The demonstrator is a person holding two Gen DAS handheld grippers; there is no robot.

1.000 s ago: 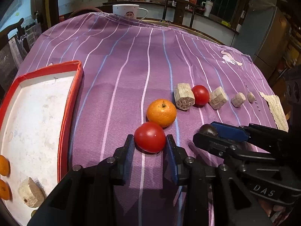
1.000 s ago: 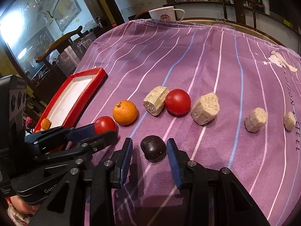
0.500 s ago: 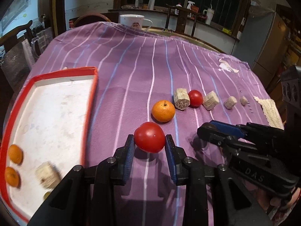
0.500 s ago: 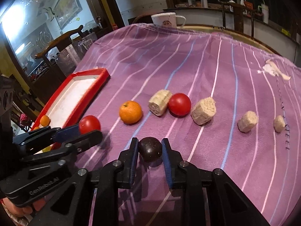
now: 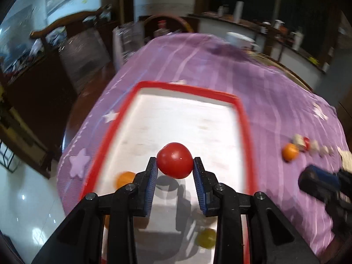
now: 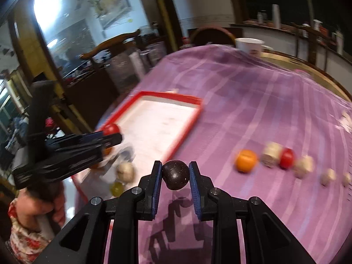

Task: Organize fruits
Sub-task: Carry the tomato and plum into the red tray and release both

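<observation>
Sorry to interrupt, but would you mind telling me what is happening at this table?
A person with a handheld gripper in each hand is sorting fruit into a red-rimmed white tray on a purple striped tablecloth. The left gripper is shut on a round red tomato, held above the tray. The right gripper is shut on a dark round fruit, held over the cloth beside the tray. An orange, another red tomato and several pale chunks lie in a row on the cloth.

Standing around: dark wooden chair (image 6: 110, 44), framed picture (image 6: 113, 6) hanging on pale wall, glossy white floor (image 5: 28, 209) reflecting lamplight, cluttered counter (image 6: 297, 30) running under dark windows.
</observation>
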